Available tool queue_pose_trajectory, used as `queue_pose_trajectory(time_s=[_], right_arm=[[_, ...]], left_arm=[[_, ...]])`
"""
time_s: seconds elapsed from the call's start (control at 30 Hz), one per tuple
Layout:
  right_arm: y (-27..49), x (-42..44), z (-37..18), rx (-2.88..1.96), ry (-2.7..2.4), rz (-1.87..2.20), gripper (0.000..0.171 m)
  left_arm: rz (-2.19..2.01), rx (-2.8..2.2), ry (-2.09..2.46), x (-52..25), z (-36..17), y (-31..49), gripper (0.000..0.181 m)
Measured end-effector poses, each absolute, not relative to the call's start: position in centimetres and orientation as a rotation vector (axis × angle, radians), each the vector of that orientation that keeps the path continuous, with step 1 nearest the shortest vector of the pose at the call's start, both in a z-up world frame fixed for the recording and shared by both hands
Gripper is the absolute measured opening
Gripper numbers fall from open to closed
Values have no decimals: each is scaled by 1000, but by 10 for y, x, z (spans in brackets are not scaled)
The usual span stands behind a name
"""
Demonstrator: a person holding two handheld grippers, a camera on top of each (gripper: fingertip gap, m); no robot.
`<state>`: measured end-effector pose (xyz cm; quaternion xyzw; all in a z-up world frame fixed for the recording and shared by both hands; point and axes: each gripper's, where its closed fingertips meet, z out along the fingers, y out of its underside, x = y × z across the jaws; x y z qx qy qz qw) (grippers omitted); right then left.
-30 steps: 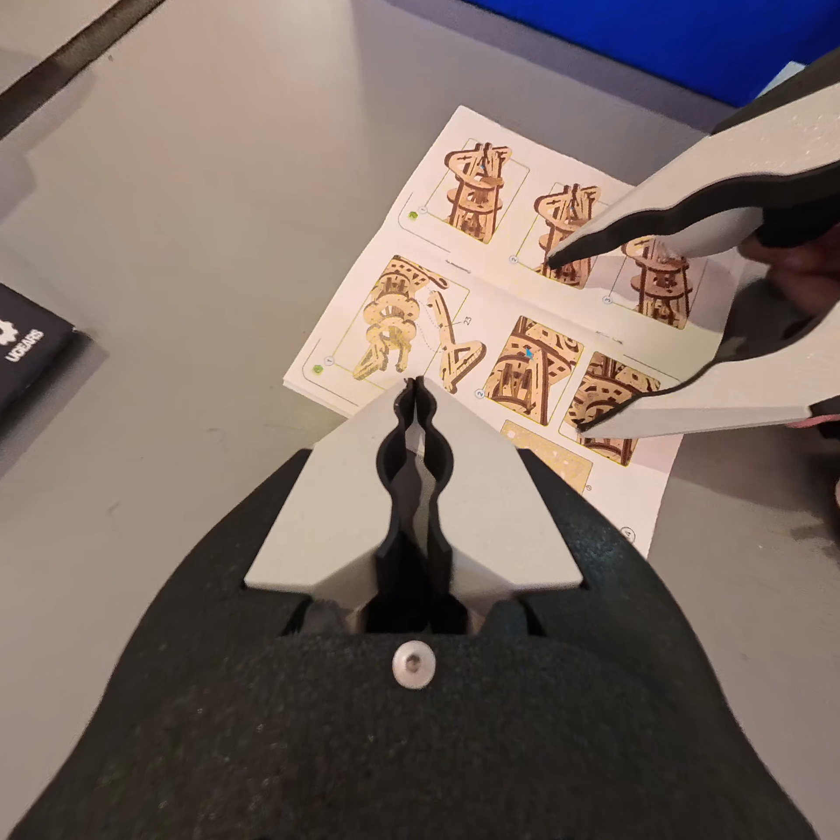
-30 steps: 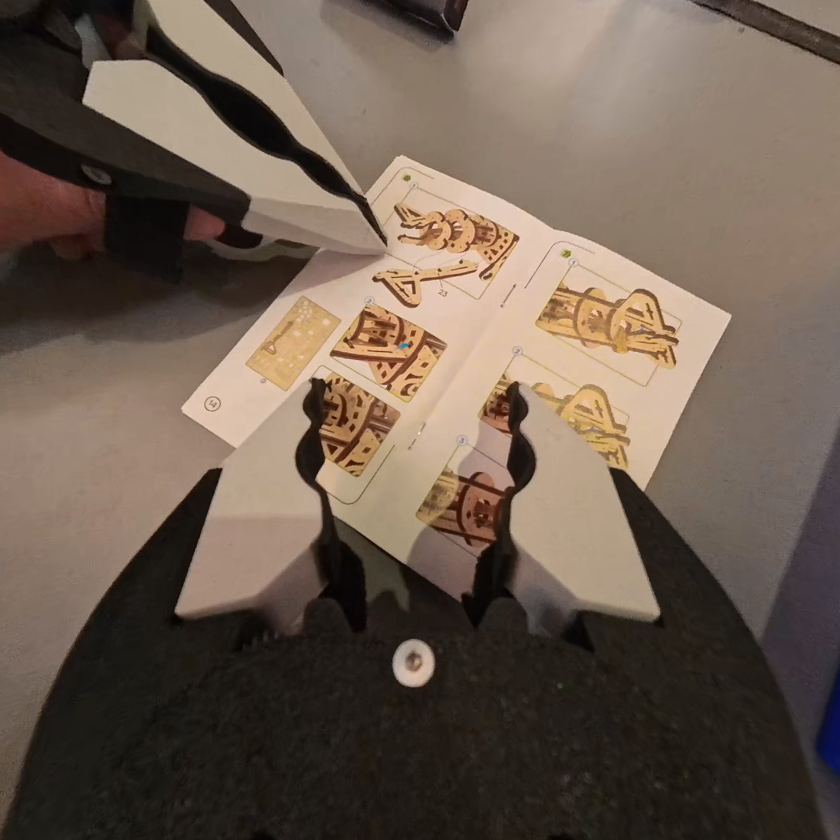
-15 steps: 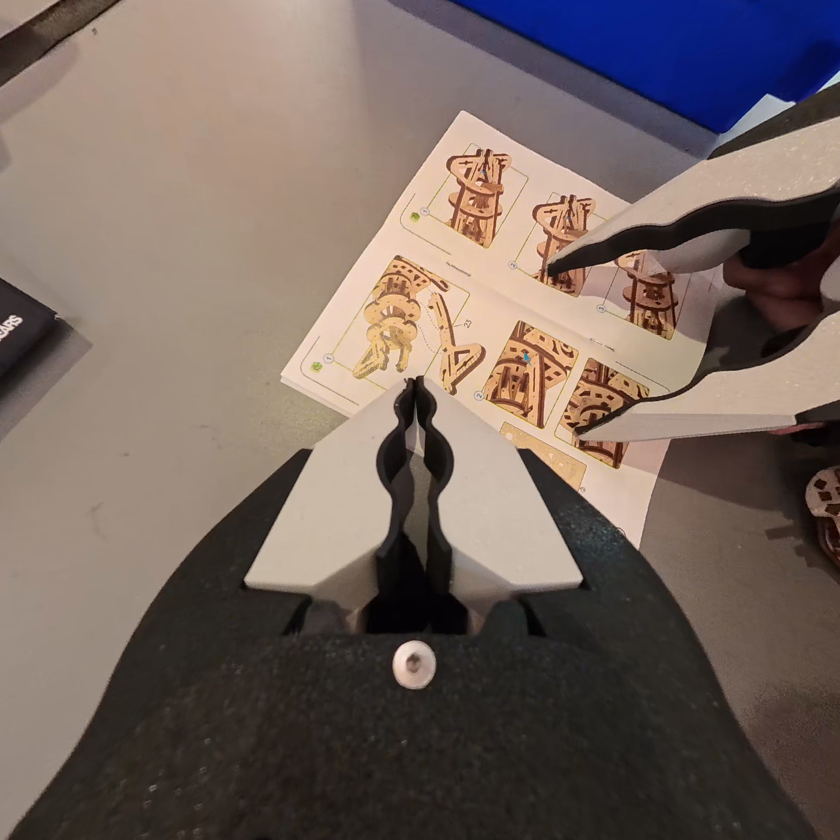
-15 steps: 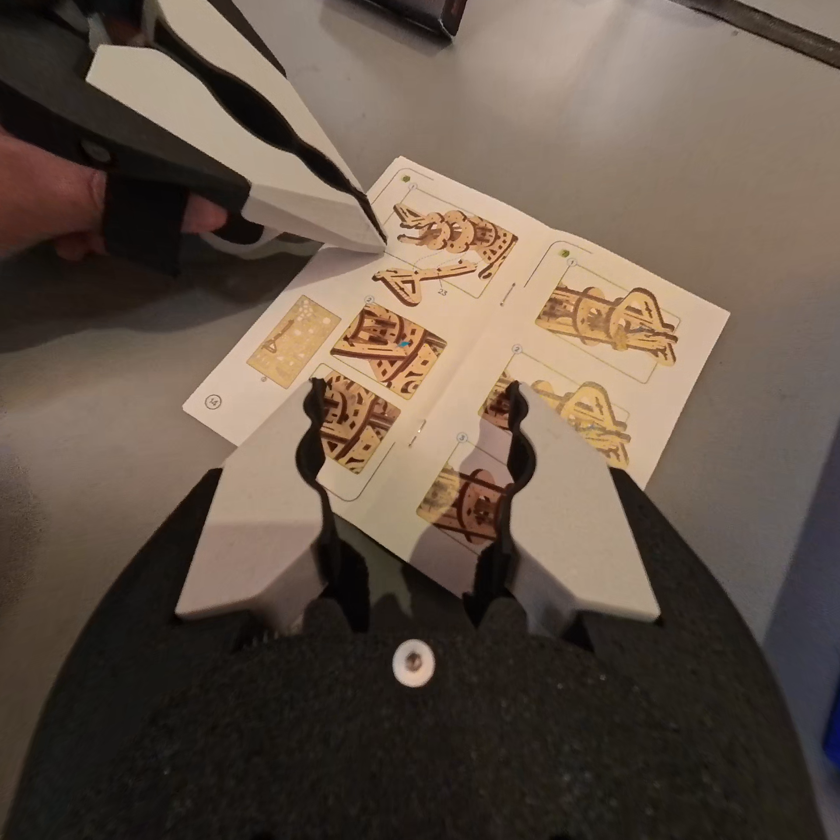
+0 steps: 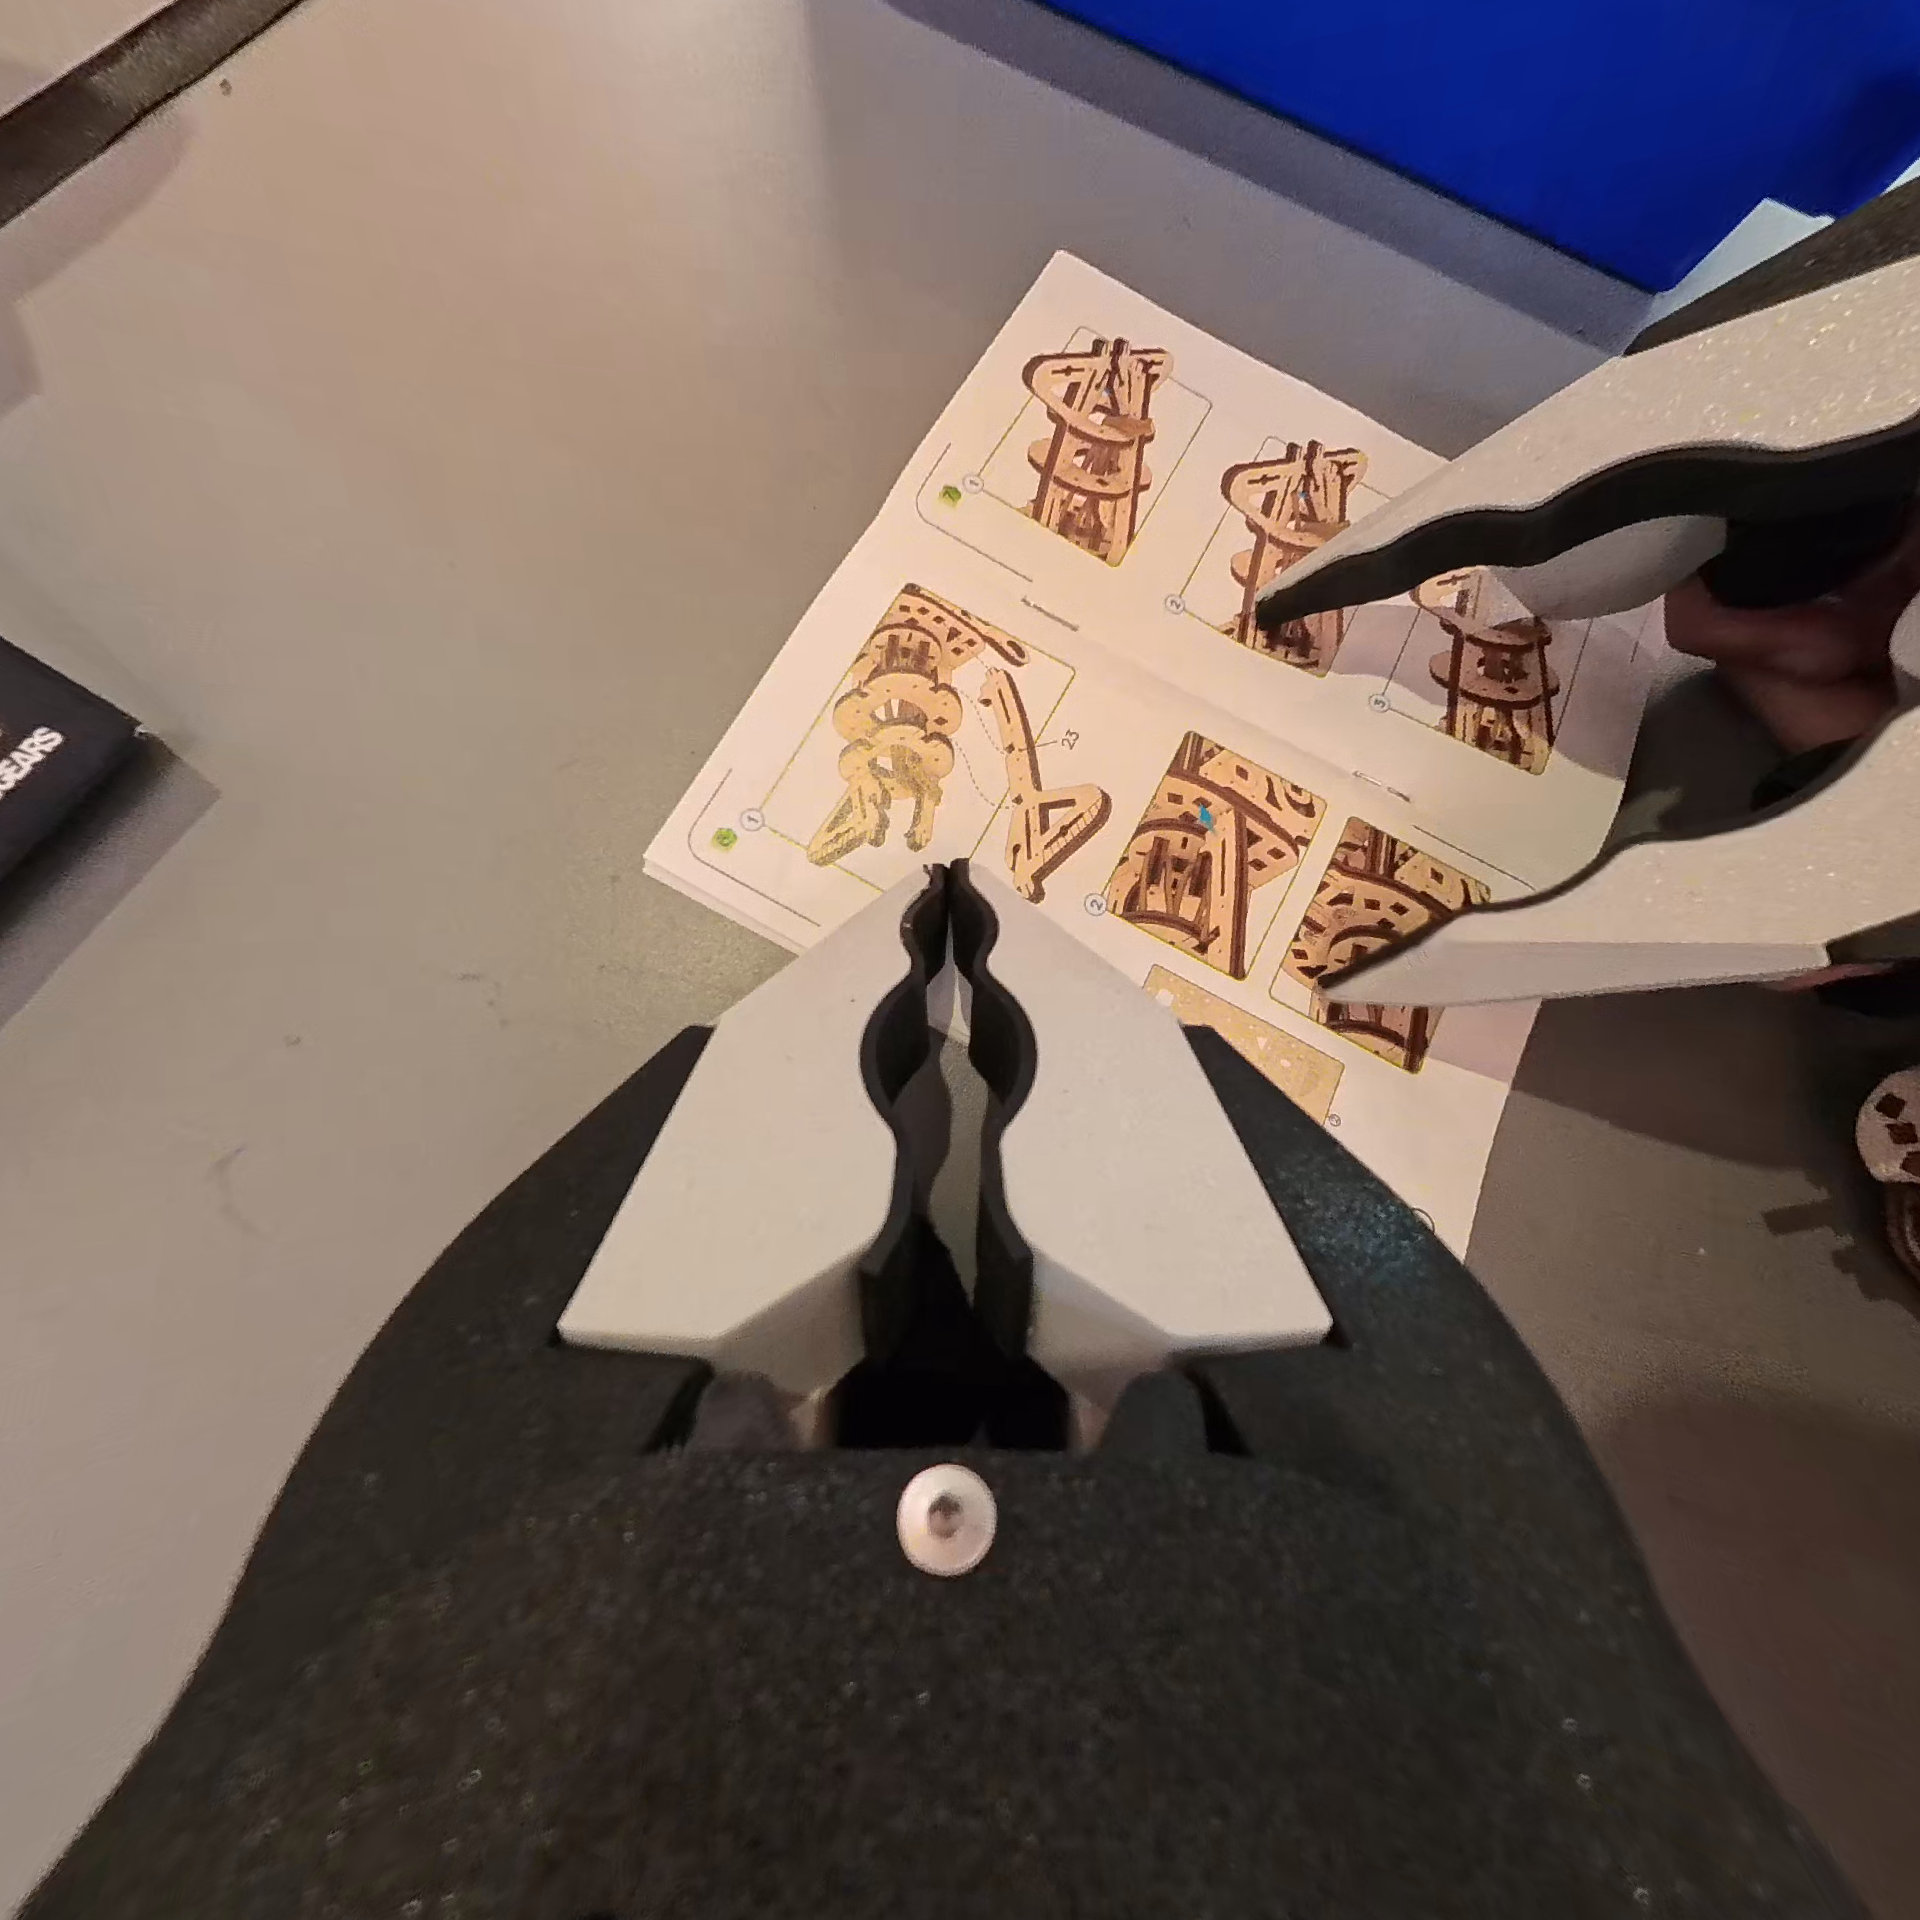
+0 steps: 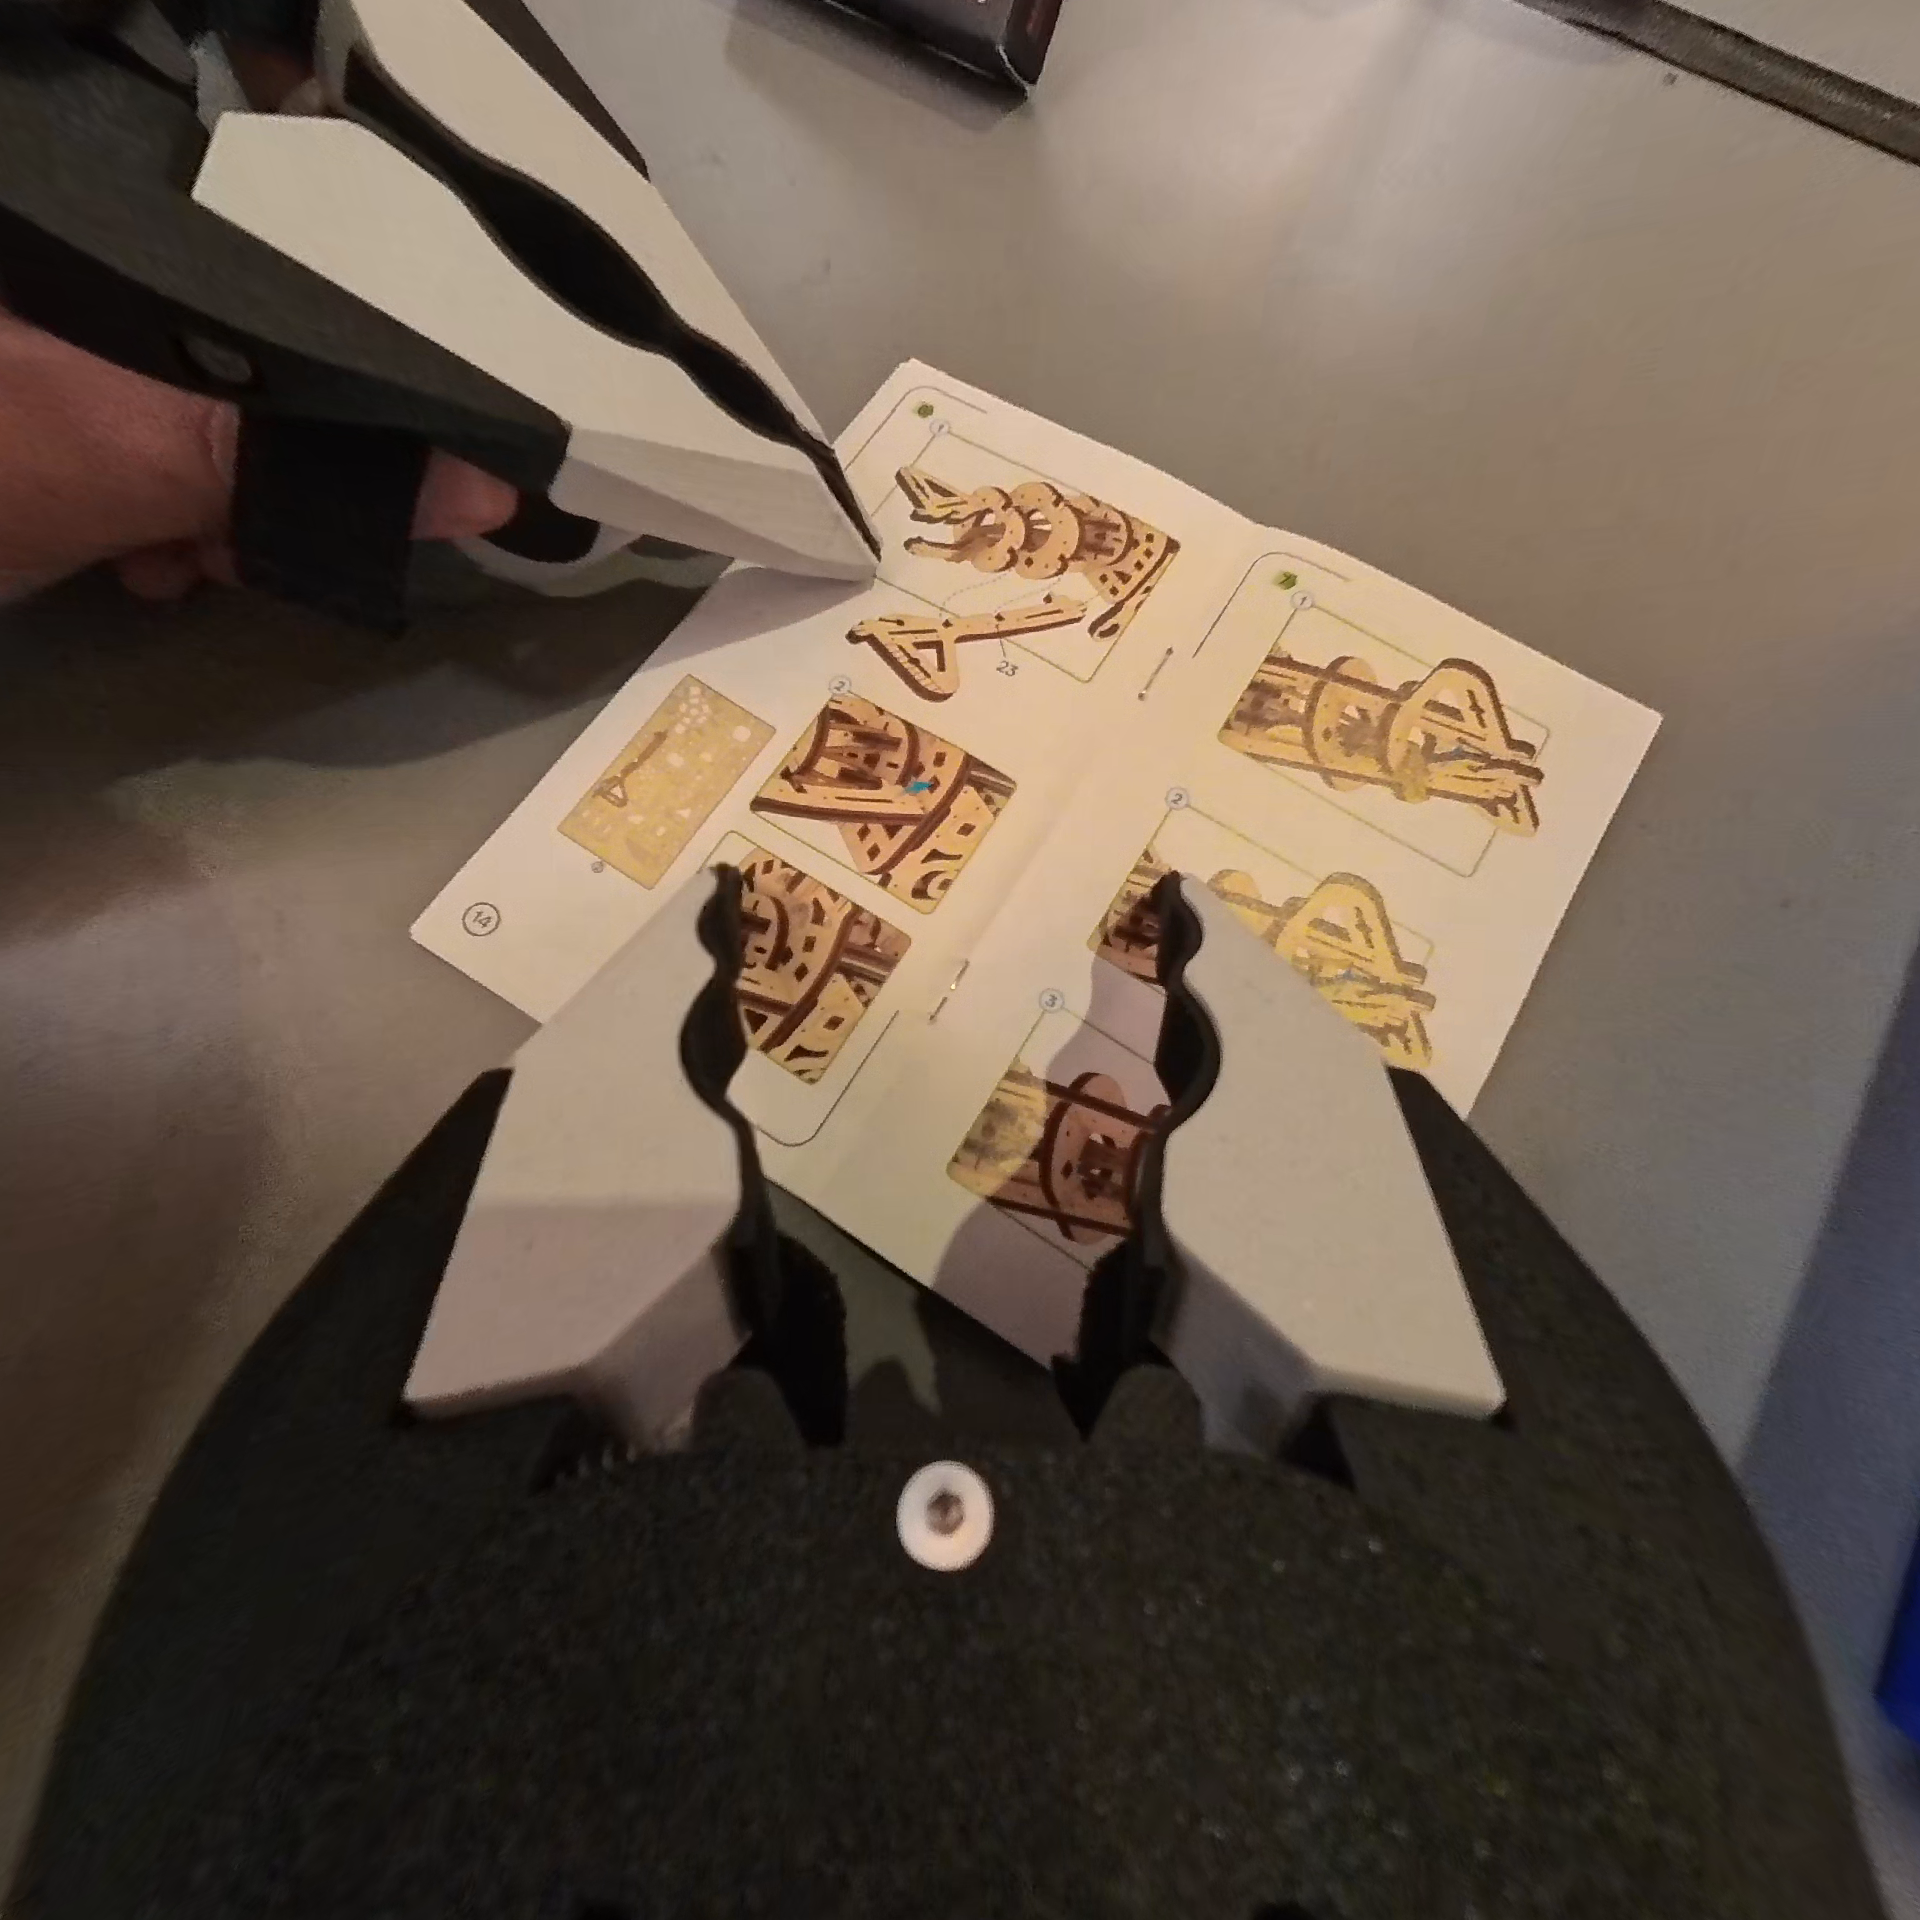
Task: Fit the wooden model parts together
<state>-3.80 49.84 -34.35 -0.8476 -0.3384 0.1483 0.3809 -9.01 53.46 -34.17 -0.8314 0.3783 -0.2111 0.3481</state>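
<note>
An open instruction booklet point(image 5: 1132, 686) with pictures of the wooden model lies flat on the grey table; it also shows in the right wrist view point(image 6: 1081, 748). My left gripper point(image 5: 948, 871) is shut and empty, its tips at the booklet's near left corner. It shows in the right wrist view point(image 6: 857, 540) with its tips on the page edge. My right gripper point(image 6: 945, 888) is open and empty over the booklet's pages, also seen in the left wrist view point(image 5: 1294, 790). A piece of a wooden model part point(image 5: 1889, 1143) peeks in at the right edge.
A black box point(image 5: 42, 769) lies at the left edge; a dark box point(image 6: 935, 31) shows at the top of the right wrist view. A blue panel point(image 5: 1455, 94) stands behind the table. A person's hand point(image 6: 94, 457) holds the left gripper.
The left wrist view has shifted a little, so the wooden part now shows at its right edge. Both grippers stay over the booklet with jaws unchanged.
</note>
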Motion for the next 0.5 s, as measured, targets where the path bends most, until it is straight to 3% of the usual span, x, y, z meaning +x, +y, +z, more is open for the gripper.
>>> queue_pose_trajectory(time_s=[0.13,0.2,0.3,0.5], right_arm=[[505,-35,-343,-2179,-861,369,75],[516,-30,-344,-2209,-851,337,95],[537,-22,-345,-2257,-842,311,104],[558,-16,-347,-2287,-840,311,105]], left_arm=[[-548,-2166,955,-90,-341,539,0],[-532,-2179,920,-85,-341,547,0],[-487,-2197,859,-75,-341,566,0],[-459,-2258,818,-69,-340,581,0]])
